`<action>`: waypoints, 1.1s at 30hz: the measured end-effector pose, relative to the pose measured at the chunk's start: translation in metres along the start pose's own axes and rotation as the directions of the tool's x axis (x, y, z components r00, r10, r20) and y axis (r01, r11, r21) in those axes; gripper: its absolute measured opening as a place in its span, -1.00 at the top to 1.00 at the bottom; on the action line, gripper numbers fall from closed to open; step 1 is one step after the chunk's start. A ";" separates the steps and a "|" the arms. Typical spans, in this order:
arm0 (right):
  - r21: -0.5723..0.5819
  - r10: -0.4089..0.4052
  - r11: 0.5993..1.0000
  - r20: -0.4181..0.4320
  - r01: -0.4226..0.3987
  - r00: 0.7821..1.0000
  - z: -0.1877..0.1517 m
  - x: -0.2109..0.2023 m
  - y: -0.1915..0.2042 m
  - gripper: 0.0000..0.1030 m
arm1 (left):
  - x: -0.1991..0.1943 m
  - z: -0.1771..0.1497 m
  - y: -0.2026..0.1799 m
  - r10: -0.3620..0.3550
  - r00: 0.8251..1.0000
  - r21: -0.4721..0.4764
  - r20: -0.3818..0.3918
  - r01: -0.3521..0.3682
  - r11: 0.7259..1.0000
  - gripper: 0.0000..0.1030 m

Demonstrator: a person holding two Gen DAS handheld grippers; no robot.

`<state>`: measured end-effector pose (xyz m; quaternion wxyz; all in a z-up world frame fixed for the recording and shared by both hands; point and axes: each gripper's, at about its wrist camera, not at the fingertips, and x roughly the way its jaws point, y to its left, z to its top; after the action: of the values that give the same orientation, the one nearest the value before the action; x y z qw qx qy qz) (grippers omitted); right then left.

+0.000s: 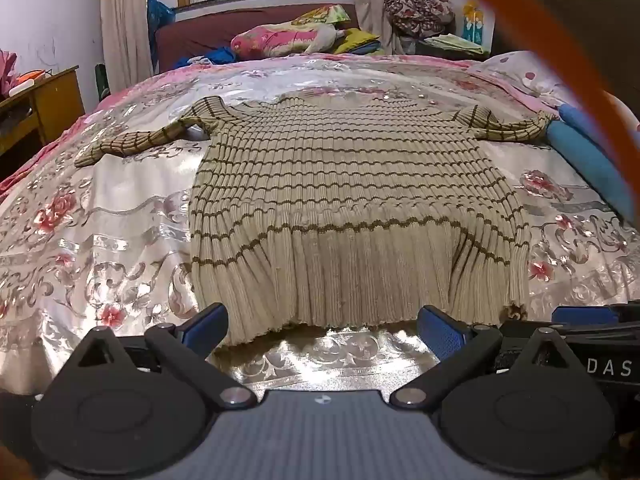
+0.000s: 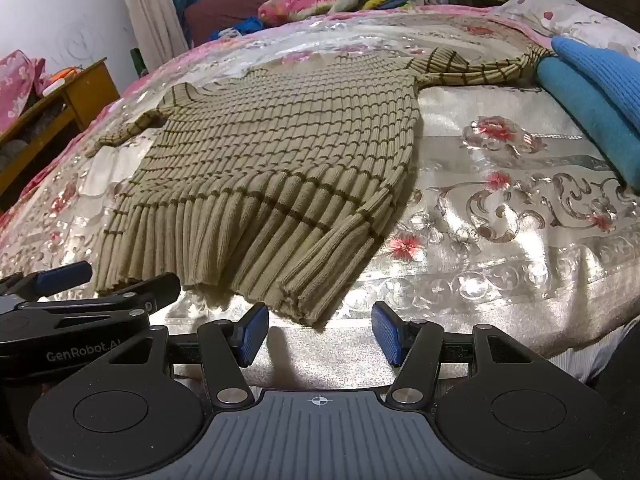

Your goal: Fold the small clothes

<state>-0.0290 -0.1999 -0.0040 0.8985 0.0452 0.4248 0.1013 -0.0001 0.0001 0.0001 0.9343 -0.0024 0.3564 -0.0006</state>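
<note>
Both grippers sit just short of the sweater's hem, empty, with jaws spread: the left gripper (image 1: 322, 330) faces the middle of the hem (image 1: 320, 320), the right gripper (image 2: 320, 334) the hem's right corner (image 2: 308, 314), neither touching the knit as far as can be seen. The sweater (image 1: 344, 184) lies flat and face up on the bedspread (image 1: 100, 240), hem nearest, collar farthest, sleeves thrown out to either side. Nothing is folded yet, so the likely first step is a pinch at the hem or a sleeve. The main risk, I'd judge, is the glossy bedspread: a low bite could catch it along with the ribbing and drag the whole sweater askew, or a shallow bite could take only the top layer so the back stays behind. The right corner already looks lifted and doubled, which could fold in crooked. Left of the sweater there is open bedspread beyond the left sleeve (image 1: 132, 140). Right of it there is open cover beside the body, but the right sleeve (image 2: 476, 68) ends touching a blue garment (image 2: 592, 92), which a sweep could snag. Beyond the collar the cover runs bare to the pillows (image 1: 280, 38).
</note>
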 end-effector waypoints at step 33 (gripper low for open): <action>0.003 0.003 1.000 -0.001 -0.003 1.000 -0.001 -0.001 0.000 -0.13 | 0.003 -0.002 0.003 -0.020 0.999 -0.036 -0.029 0.019 0.999 -1.00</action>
<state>-0.0305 -0.2004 -0.0044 0.8981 0.0470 0.4252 0.1020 0.0009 0.0028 -0.0038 0.9287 -0.0227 0.3701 -0.0035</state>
